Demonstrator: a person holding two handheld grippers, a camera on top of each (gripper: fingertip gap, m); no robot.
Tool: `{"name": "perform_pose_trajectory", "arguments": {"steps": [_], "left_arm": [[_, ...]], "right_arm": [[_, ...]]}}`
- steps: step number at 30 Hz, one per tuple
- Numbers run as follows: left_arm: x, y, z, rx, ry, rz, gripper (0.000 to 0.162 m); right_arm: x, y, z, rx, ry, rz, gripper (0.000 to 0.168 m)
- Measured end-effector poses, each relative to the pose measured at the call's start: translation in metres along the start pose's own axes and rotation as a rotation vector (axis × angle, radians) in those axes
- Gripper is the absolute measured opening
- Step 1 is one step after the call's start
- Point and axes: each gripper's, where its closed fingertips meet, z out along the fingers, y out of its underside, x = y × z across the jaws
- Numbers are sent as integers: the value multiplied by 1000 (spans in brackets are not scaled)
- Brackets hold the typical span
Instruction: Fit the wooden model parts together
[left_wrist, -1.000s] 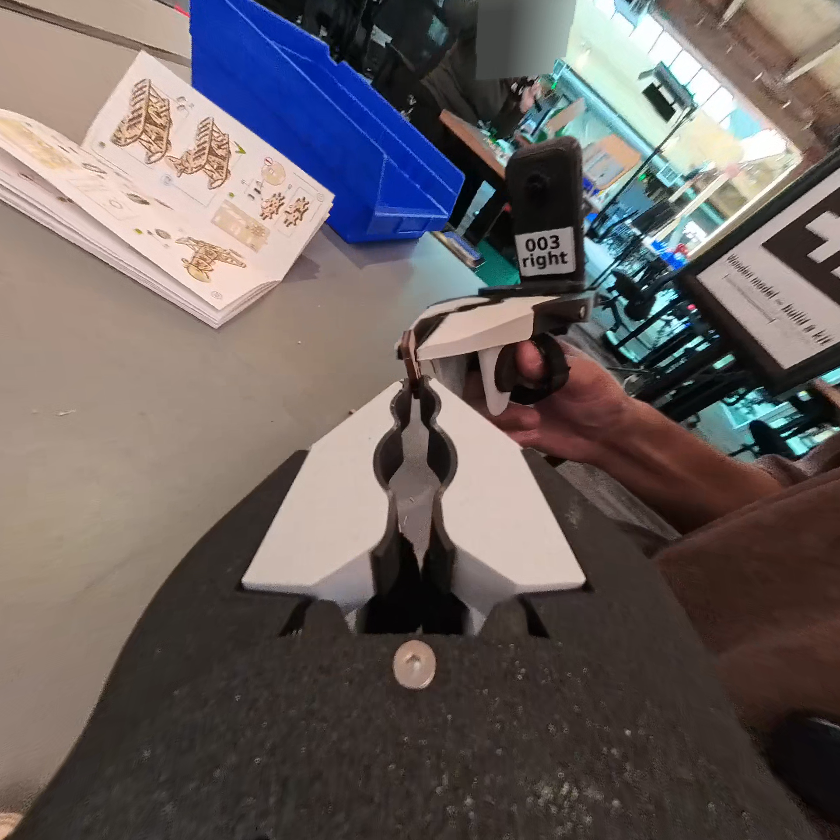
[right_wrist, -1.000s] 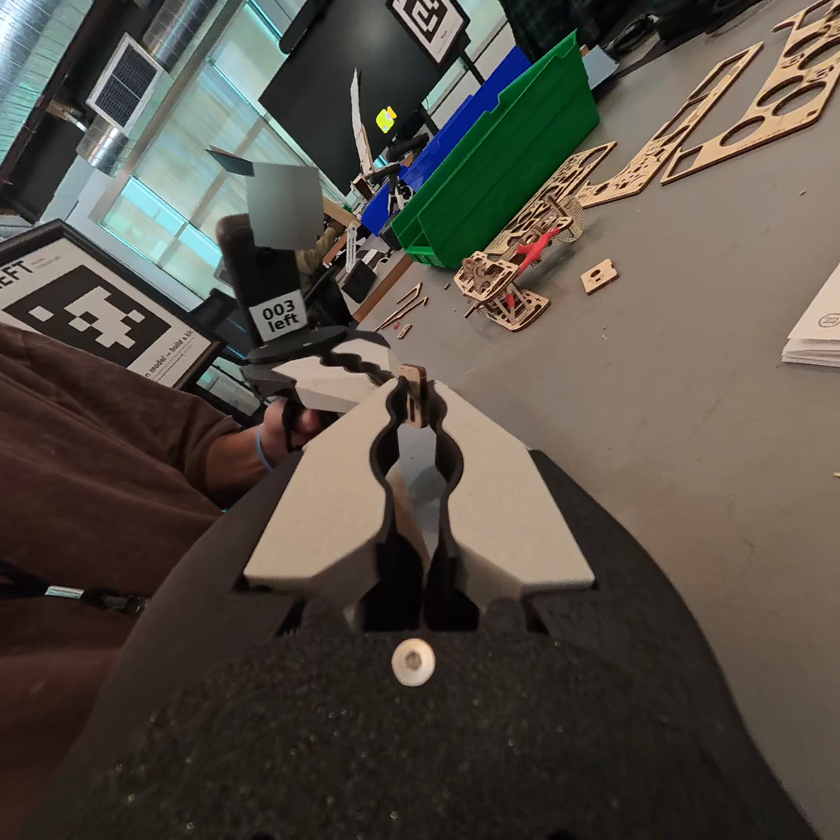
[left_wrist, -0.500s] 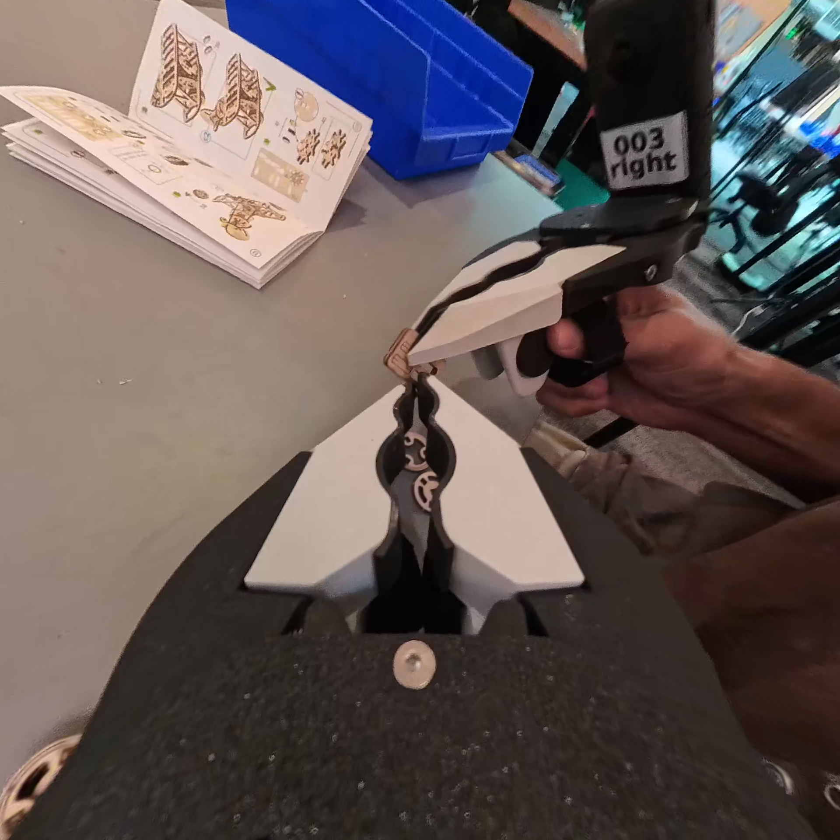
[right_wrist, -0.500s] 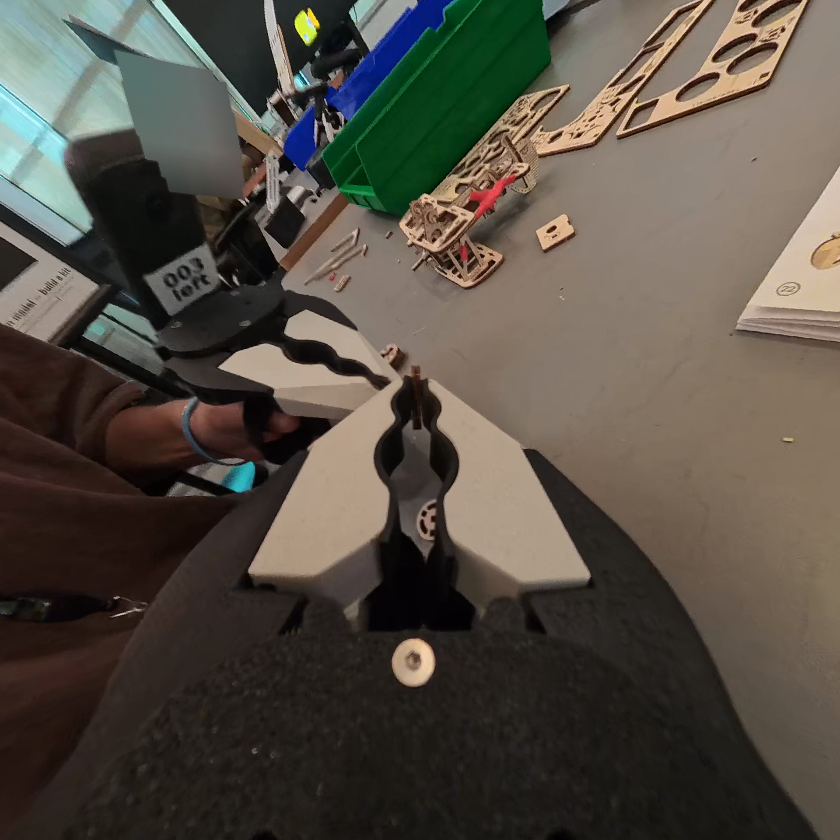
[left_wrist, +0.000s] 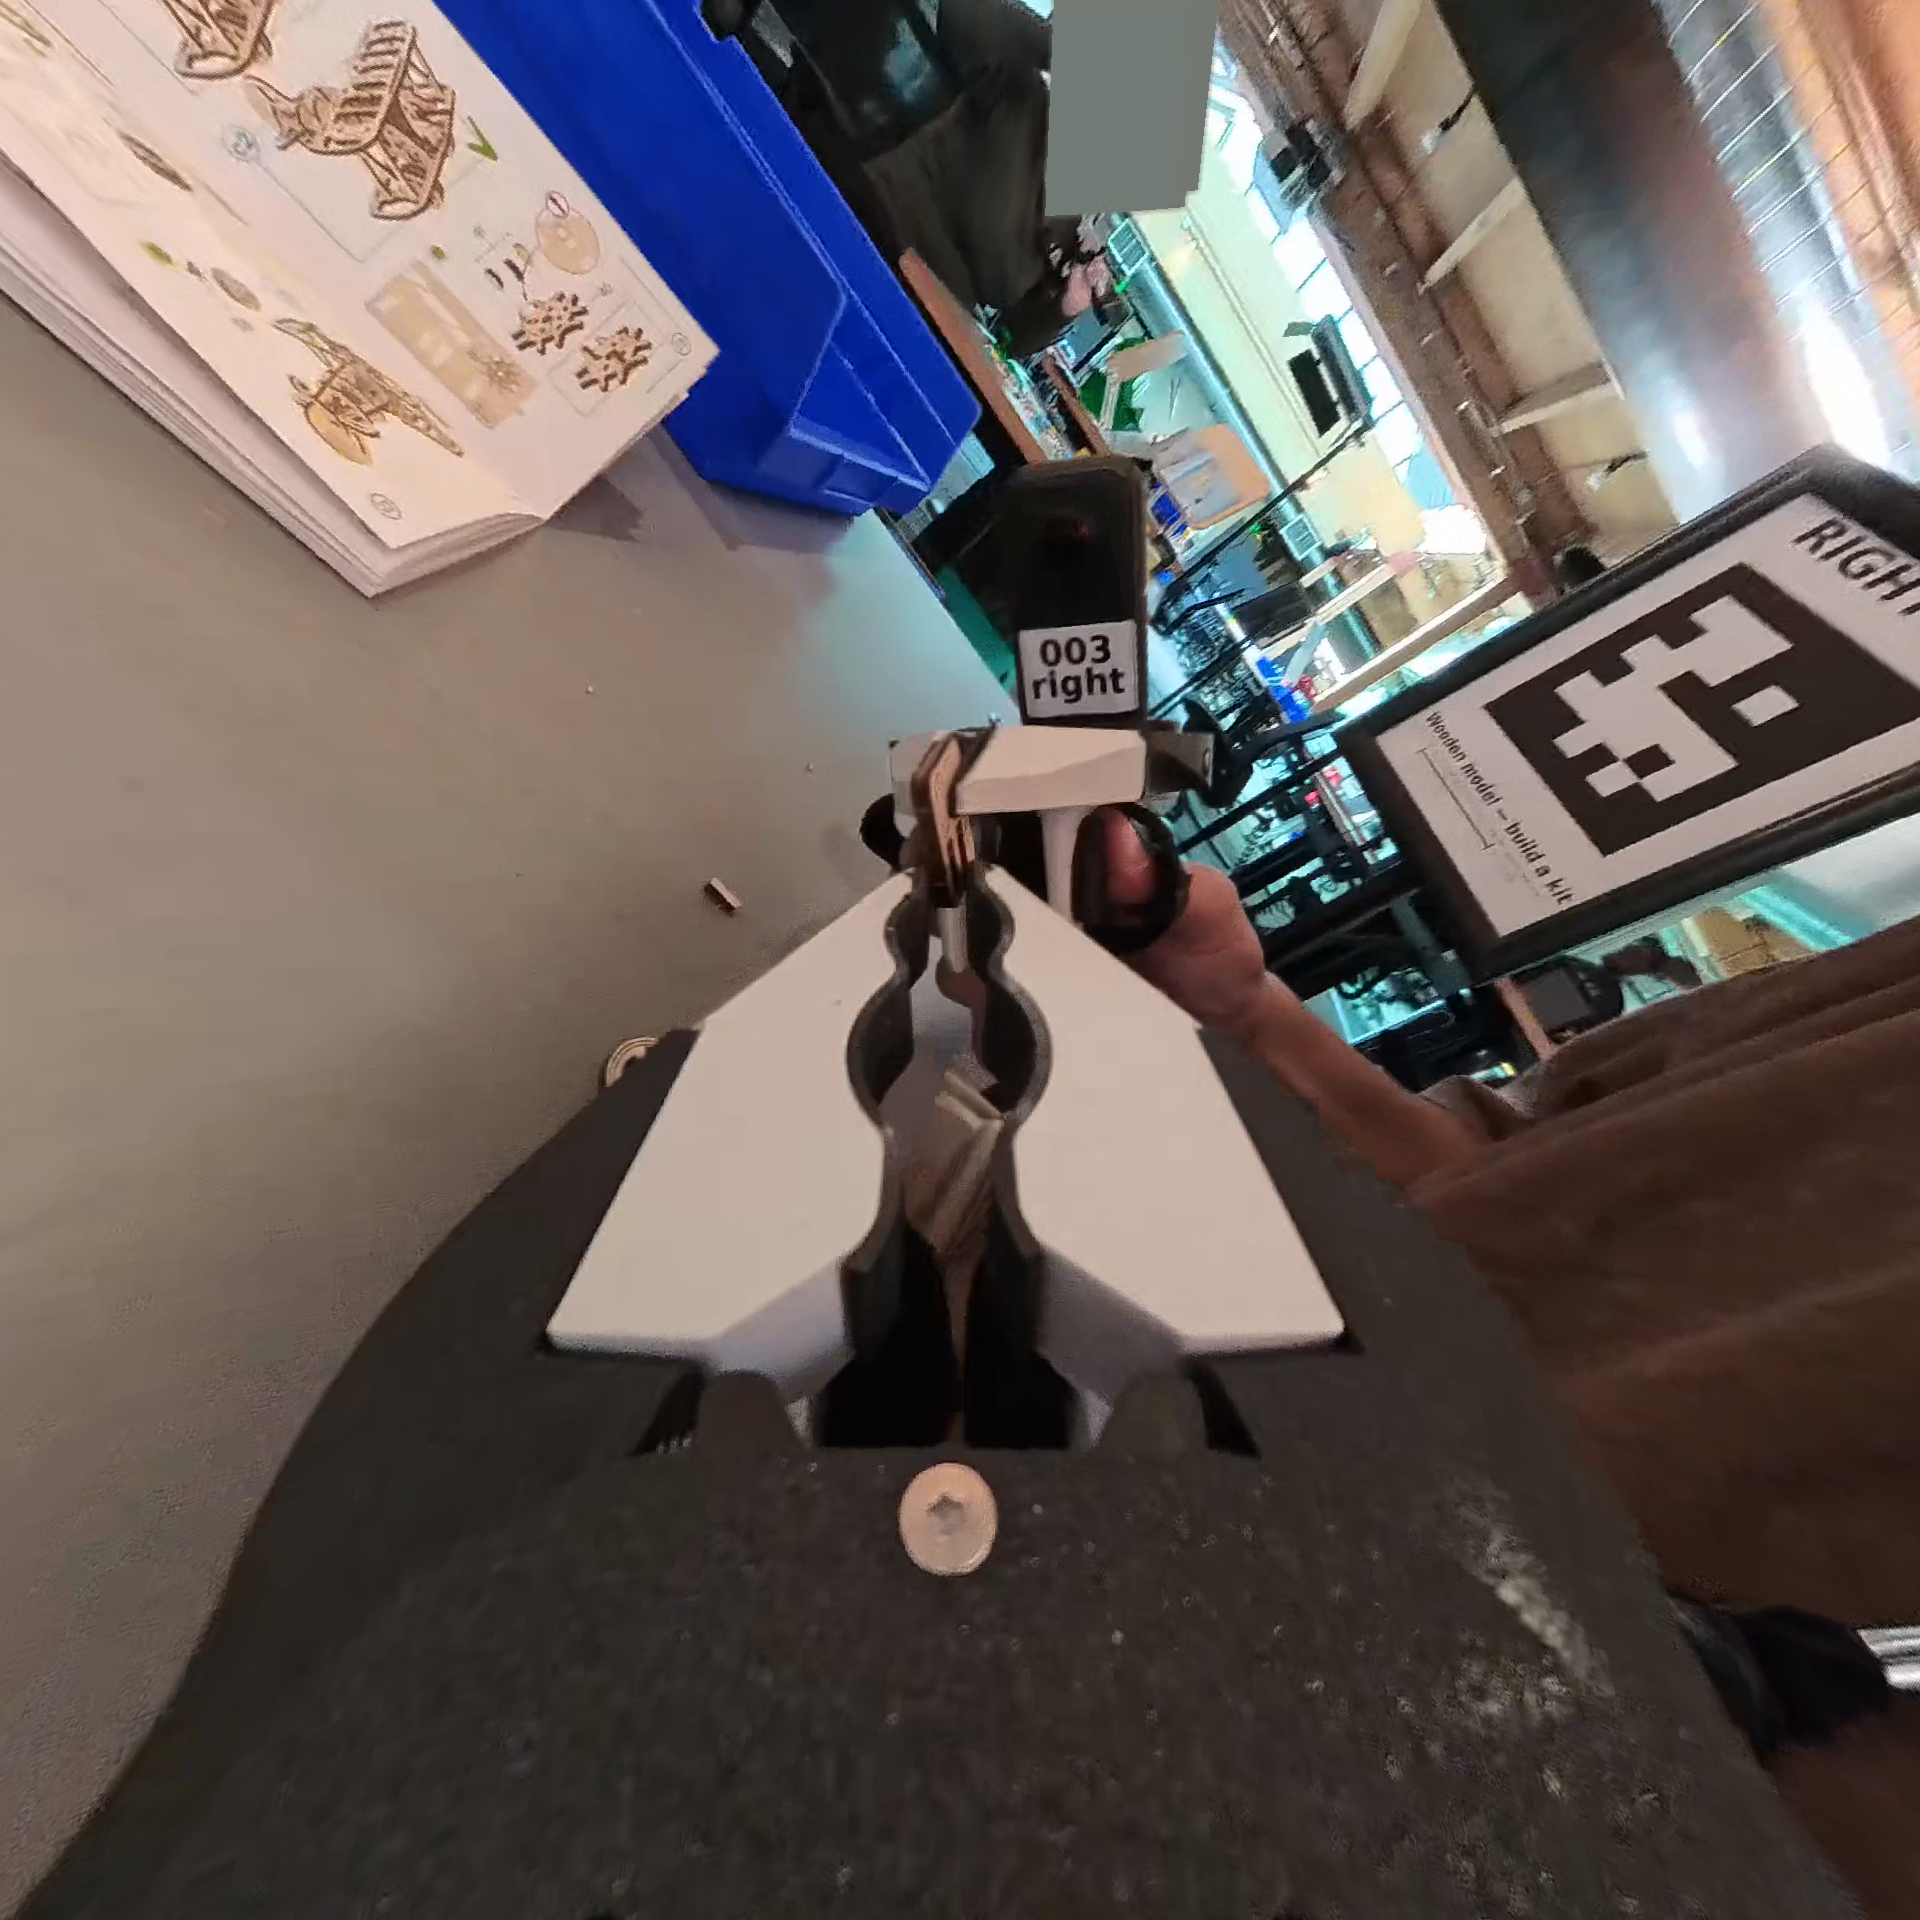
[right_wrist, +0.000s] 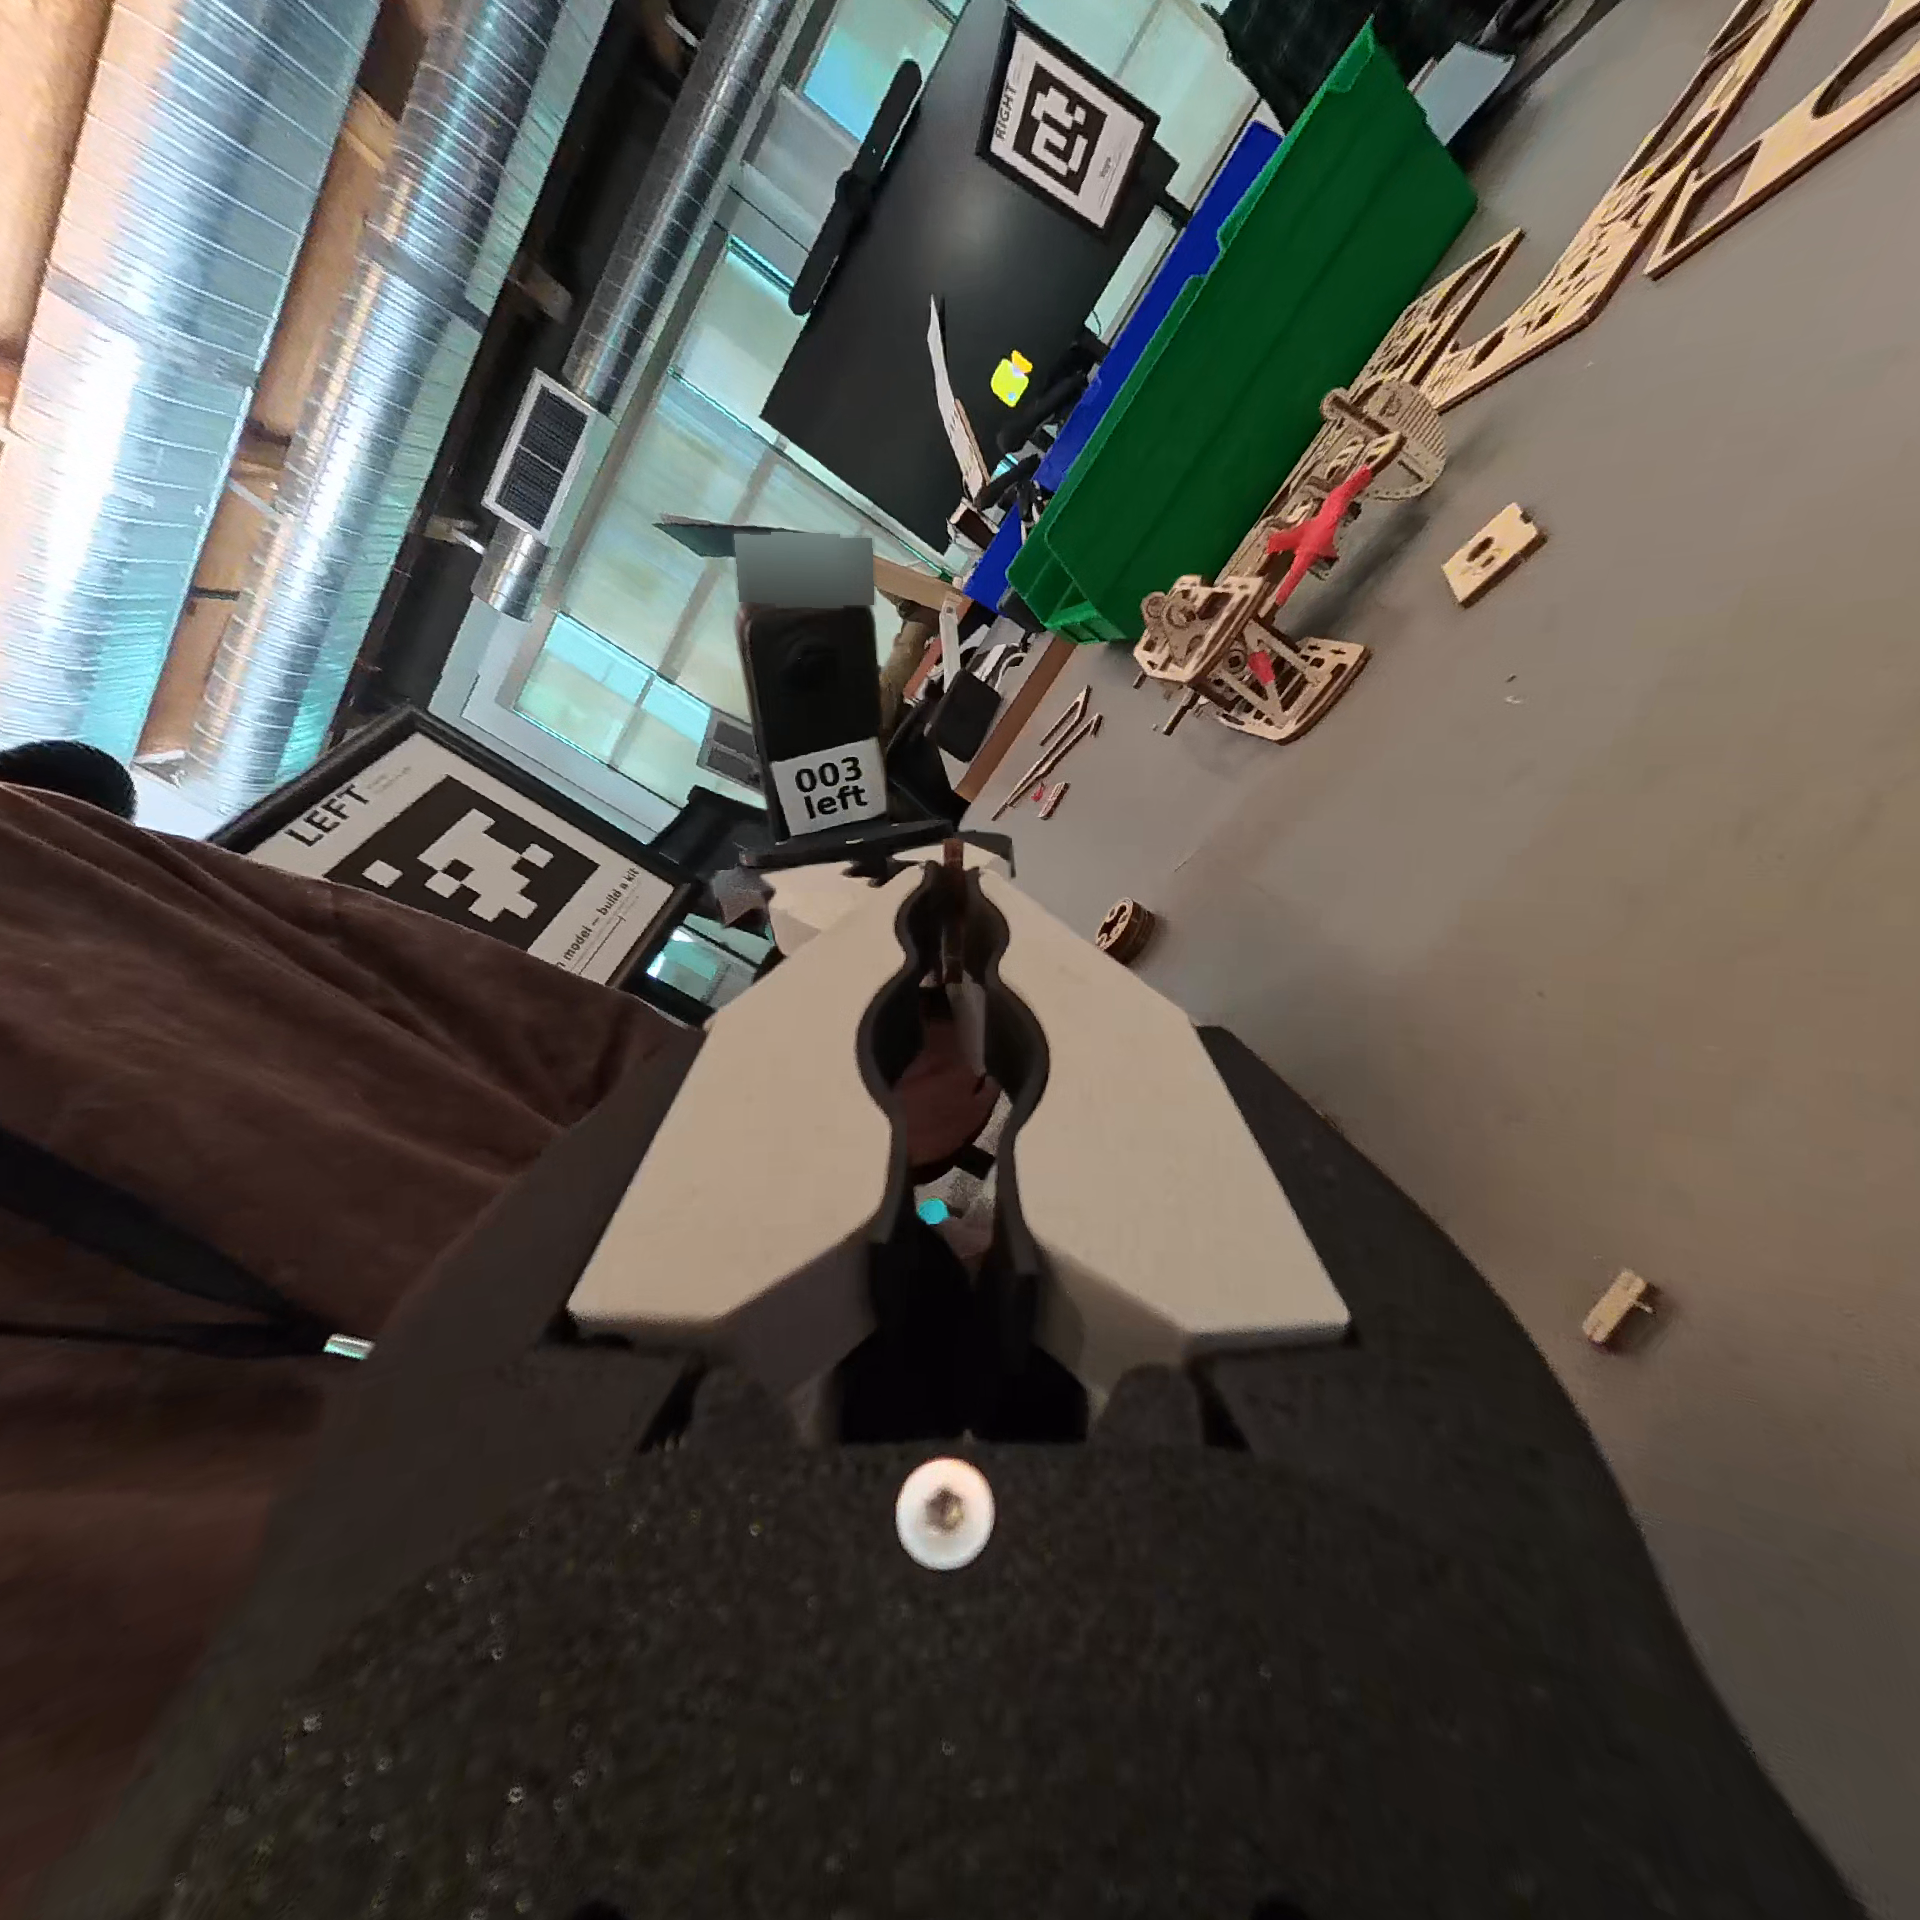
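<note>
In the left wrist view my left gripper (left_wrist: 945, 896) is shut, its white fingers pinching the lower end of a small flat wooden part (left_wrist: 941, 831). My right gripper (left_wrist: 935, 774) faces it tip to tip and is shut on the upper end of the same small wooden assembly. In the right wrist view my right gripper (right_wrist: 951, 883) pinches a thin wooden part (right_wrist: 948, 920) seen edge-on, with my left gripper (right_wrist: 883, 878) directly beyond it. I cannot tell where one piece ends and the other begins. Both are held above the grey table (left_wrist: 312, 831).
An open instruction booklet (left_wrist: 343, 281) and a blue bin (left_wrist: 748, 260) lie far left. A green bin (right_wrist: 1247, 343), a half-built wooden model (right_wrist: 1257, 634), cut-out sheets (right_wrist: 1558, 187), a wooden wheel (right_wrist: 1124, 925), a small plate (right_wrist: 1493, 554) and a peg (right_wrist: 1618, 1323) lie on the table. Less than 4 cm separates the two grippers' tips. The left tips stand about 11 cm off the peg (right_wrist: 1618, 1323). My left wrist view (left_wrist: 727, 896) looks at it from another angle.
Both grippers have rolled and lifted, so the table now looks tilted. The right gripper has swung from beside the left tips to facing them head-on. Both stay shut with the parts together.
</note>
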Motion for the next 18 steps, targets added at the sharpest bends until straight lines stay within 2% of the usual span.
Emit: {"name": "perform_pose_trajectory", "arguments": {"steps": [4,8,15,16,17,18], "left_arm": [[-3,2,0,-10,-14,15,1],[-13,6,1,-63,-186,226,2],[-9,8,1,-90,-263,426,2],[-6,8,1,-91,-255,446,0],[11,10,5,-76,-158,463,0],[45,1,10,13,-39,488,0]], "right_arm": [[3,2,0,-47,61,-86,5],[13,6,-1,-100,194,-206,9],[13,8,-1,-113,246,-298,8],[13,8,-1,-110,248,-294,8],[21,11,-2,-130,307,-299,0],[46,35,-5,-297,439,-372,2]]}}
